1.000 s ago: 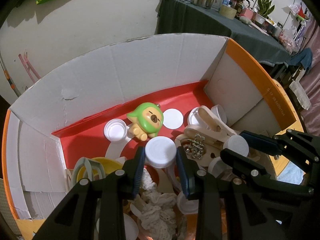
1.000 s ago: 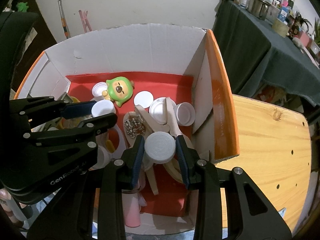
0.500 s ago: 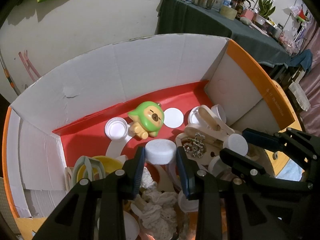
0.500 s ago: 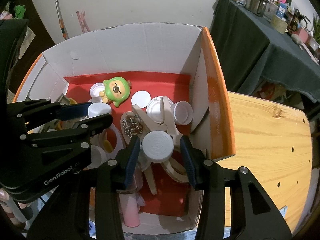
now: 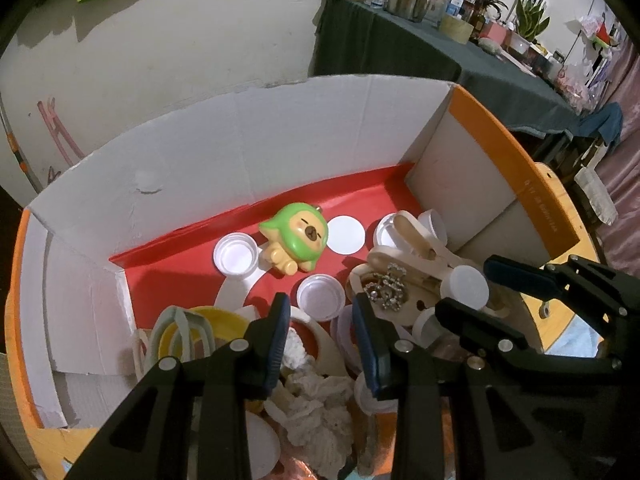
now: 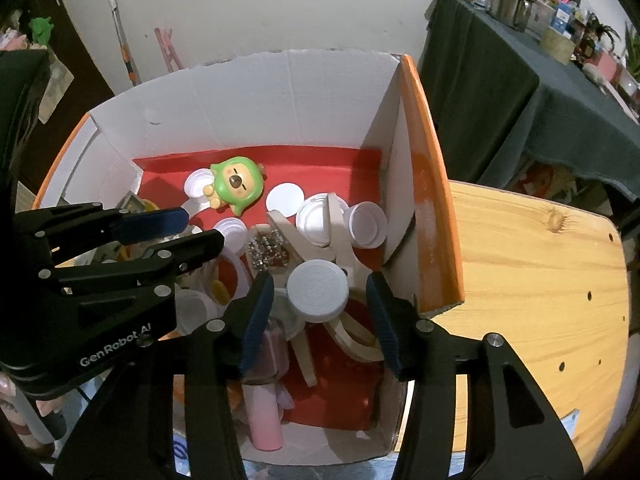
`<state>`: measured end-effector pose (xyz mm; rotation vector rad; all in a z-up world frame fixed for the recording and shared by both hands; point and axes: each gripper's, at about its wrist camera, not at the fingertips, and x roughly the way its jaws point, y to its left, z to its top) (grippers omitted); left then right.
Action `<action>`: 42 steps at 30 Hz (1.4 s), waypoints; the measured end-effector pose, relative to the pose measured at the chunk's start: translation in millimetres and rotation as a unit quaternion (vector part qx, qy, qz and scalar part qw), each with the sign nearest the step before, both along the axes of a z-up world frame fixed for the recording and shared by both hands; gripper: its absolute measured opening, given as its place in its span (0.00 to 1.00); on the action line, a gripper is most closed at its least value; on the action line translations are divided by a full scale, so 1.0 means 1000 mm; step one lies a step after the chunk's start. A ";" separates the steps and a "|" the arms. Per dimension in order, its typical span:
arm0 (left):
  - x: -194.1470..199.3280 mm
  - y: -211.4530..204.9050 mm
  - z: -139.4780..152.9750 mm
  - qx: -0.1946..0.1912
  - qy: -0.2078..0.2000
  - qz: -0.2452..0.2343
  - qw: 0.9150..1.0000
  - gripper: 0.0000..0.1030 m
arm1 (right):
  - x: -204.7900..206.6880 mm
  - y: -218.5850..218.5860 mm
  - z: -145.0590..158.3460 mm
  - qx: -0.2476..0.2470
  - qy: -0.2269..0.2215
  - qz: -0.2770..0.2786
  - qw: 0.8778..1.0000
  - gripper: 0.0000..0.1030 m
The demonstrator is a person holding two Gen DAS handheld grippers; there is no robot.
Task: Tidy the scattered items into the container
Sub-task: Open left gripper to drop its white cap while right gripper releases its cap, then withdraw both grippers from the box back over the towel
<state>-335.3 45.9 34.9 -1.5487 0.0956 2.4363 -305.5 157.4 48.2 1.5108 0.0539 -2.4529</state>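
A cardboard box (image 5: pixel 248 148) with a red floor and orange rim (image 6: pixel 432 184) holds the tidied items. Both grippers hover over it. My left gripper (image 5: pixel 320 328) is open and empty; a white cap (image 5: pixel 321 297) lies open side up on the floor just beyond its fingertips, also seen in the right wrist view (image 6: pixel 230 230). My right gripper (image 6: pixel 318 312) is open; a white lid (image 6: pixel 318 290) sits between its fingers, touching neither, resting on the pile. The same lid (image 5: pixel 464 286) shows beside the right gripper's fingers (image 5: pixel 516 276) in the left wrist view.
In the box lie a green capybara toy (image 5: pixel 298 238), wooden tongs (image 5: pixel 420 240), a rhinestone trinket (image 5: pixel 386 290), several white caps, crumpled cloth (image 5: pixel 316 404), a yellow lid (image 5: pixel 192 328) and a pink tube (image 6: pixel 264 416). A wooden table (image 6: pixel 536 280) lies right of the box.
Both grippers opened. The left one's cap dropped to the box floor and landed open side up. The right one's lid came free and rests on the pile between its fingers.
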 end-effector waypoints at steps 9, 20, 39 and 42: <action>0.007 -0.003 0.009 0.005 0.005 0.005 1.000 0.35 | 0.007 -0.001 0.007 -0.009 0.009 0.001 1.000 0.55; 0.032 -0.015 0.043 0.009 0.045 0.007 0.999 0.58 | 0.030 -0.002 0.037 -0.013 0.045 0.012 0.999 0.71; 0.152 -0.048 0.113 0.025 0.174 -0.003 0.984 0.84 | 0.113 0.002 0.078 -0.012 0.115 0.026 0.993 0.84; 0.172 -0.053 0.111 0.033 0.183 0.000 0.983 0.87 | 0.134 0.000 0.082 -0.015 0.127 0.033 0.991 0.84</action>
